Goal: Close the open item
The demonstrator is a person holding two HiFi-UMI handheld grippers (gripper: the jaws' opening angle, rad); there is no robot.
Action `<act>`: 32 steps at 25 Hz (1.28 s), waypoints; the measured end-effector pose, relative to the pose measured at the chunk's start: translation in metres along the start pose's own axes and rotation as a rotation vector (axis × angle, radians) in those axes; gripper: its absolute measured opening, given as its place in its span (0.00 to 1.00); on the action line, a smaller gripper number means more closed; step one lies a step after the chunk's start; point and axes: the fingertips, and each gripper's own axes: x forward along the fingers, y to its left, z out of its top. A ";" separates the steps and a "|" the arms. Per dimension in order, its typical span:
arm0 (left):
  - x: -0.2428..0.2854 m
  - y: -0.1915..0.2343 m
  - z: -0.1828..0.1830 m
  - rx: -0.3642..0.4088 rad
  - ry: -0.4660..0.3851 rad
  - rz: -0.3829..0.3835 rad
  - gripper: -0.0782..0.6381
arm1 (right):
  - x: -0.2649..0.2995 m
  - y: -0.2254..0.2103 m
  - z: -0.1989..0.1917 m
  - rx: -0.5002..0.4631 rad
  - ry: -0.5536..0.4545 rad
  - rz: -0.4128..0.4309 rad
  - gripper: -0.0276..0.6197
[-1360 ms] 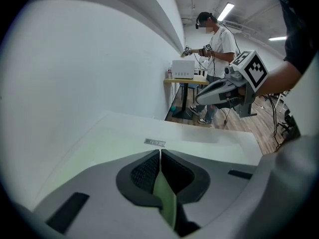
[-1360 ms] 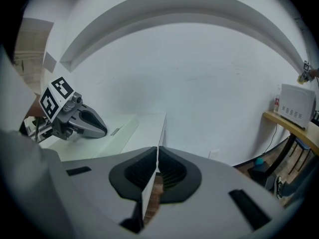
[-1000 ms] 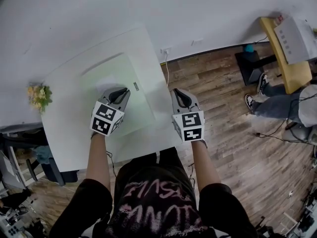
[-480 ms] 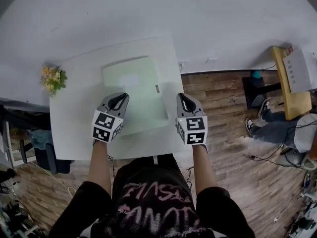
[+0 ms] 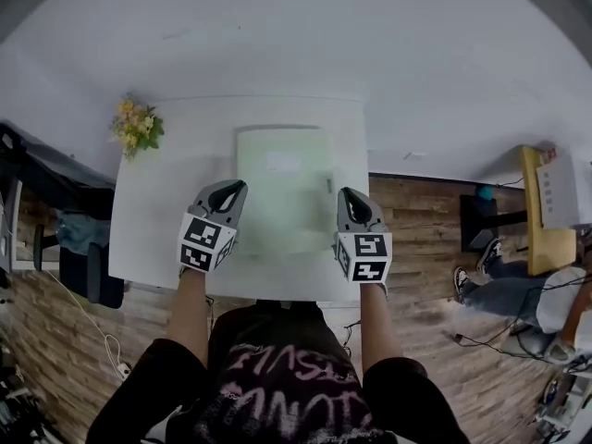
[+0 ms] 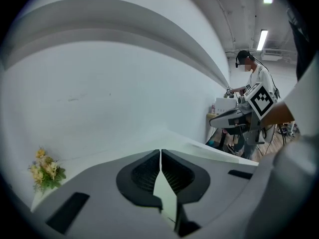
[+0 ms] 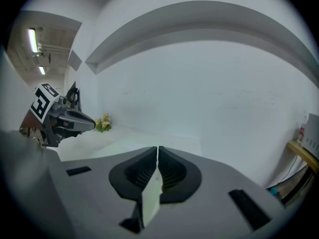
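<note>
Here, a white rectangular bench (image 5: 176, 183) stands with its far edge against a plain white wall (image 5: 296, 35) and its near edge just in front of the person. A pale green, flat rectangular case (image 5: 282, 192) lies in the middle of it, long sides running near to far. It has a small dark tab on its right edge, and whether it is open or shut cannot be made out.

The left gripper (image 5: 237, 186) hangs over the bench just beside the case's left edge, toward the near half. Its fingers (image 6: 144, 172) are pressed together at the tips with nothing between them. The right gripper (image 5: 348, 193) hangs just beside the case's right edge, over the right rim of the bench. Its fingers (image 7: 170, 171) are likewise closed on nothing.

Bare white surface lies on the left of the case and in a strip on its far side; on the right there is only a thin margin before the bench ends.

A small bunch of yellow flowers with green leaves (image 5: 137, 126) sits at the far left corner, well apart from the case. Right of the bench is wooden plank floor (image 5: 416, 239). Farther right are a yellow-topped table (image 5: 541, 211) carrying a white box-shaped appliance (image 5: 562, 192) and a seated person's legs (image 5: 504, 294).
</note>
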 end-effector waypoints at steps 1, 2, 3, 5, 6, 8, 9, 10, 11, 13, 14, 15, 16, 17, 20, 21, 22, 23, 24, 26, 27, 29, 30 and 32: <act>-0.006 0.005 0.003 -0.016 -0.017 0.016 0.14 | 0.001 0.005 0.005 -0.009 -0.005 0.007 0.08; -0.012 0.011 0.006 -0.035 -0.035 0.035 0.14 | 0.003 0.010 0.010 -0.019 -0.013 0.015 0.08; -0.017 0.017 0.009 -0.052 -0.053 0.055 0.14 | 0.004 0.015 0.015 -0.032 -0.021 0.022 0.08; -0.026 0.026 0.016 -0.066 -0.082 0.086 0.14 | 0.008 0.025 0.025 -0.053 -0.038 0.036 0.08; -0.031 0.030 0.020 -0.064 -0.096 0.097 0.14 | 0.010 0.029 0.030 -0.059 -0.046 0.042 0.08; -0.042 0.037 0.028 -0.061 -0.124 0.120 0.14 | 0.011 0.037 0.038 -0.070 -0.057 0.052 0.08; -0.047 0.040 0.032 -0.061 -0.137 0.133 0.14 | 0.012 0.040 0.042 -0.076 -0.062 0.057 0.08; -0.052 0.044 0.035 -0.064 -0.149 0.148 0.13 | 0.012 0.042 0.046 -0.082 -0.068 0.062 0.08; -0.056 0.048 0.039 -0.067 -0.162 0.164 0.13 | 0.012 0.043 0.050 -0.086 -0.076 0.067 0.08; -0.066 0.056 0.044 -0.075 -0.184 0.194 0.13 | 0.011 0.046 0.060 -0.092 -0.095 0.072 0.08; -0.071 0.059 0.047 -0.076 -0.192 0.207 0.13 | 0.010 0.048 0.064 -0.095 -0.104 0.075 0.08; -0.075 0.062 0.049 -0.074 -0.200 0.218 0.13 | 0.010 0.050 0.068 -0.100 -0.113 0.077 0.08; -0.079 0.065 0.053 -0.070 -0.208 0.228 0.13 | 0.010 0.052 0.073 -0.104 -0.122 0.080 0.08; -0.083 0.067 0.056 -0.067 -0.217 0.236 0.13 | 0.010 0.053 0.077 -0.107 -0.130 0.083 0.08; -0.094 0.074 0.069 -0.067 -0.247 0.261 0.13 | 0.008 0.057 0.088 -0.114 -0.147 0.088 0.08; -0.098 0.075 0.073 -0.067 -0.260 0.271 0.13 | 0.007 0.058 0.091 -0.116 -0.152 0.089 0.08; -0.103 0.076 0.077 -0.065 -0.275 0.282 0.13 | 0.005 0.059 0.094 -0.120 -0.158 0.089 0.08; -0.107 0.077 0.081 -0.065 -0.289 0.291 0.13 | 0.004 0.060 0.097 -0.127 -0.164 0.089 0.08; -0.110 0.078 0.084 -0.067 -0.300 0.297 0.13 | 0.002 0.060 0.100 -0.133 -0.170 0.088 0.08; -0.114 0.077 0.088 -0.065 -0.307 0.302 0.13 | -0.001 0.060 0.105 -0.134 -0.182 0.089 0.08; -0.115 0.076 0.090 -0.058 -0.309 0.306 0.13 | -0.002 0.061 0.107 -0.132 -0.188 0.091 0.08; -0.119 0.077 0.093 -0.049 -0.312 0.313 0.13 | -0.003 0.061 0.112 -0.131 -0.197 0.093 0.08; -0.121 0.078 0.093 -0.051 -0.314 0.316 0.13 | -0.003 0.060 0.114 -0.131 -0.201 0.093 0.08; -0.124 0.080 0.095 -0.060 -0.315 0.322 0.13 | -0.005 0.056 0.120 -0.132 -0.208 0.090 0.08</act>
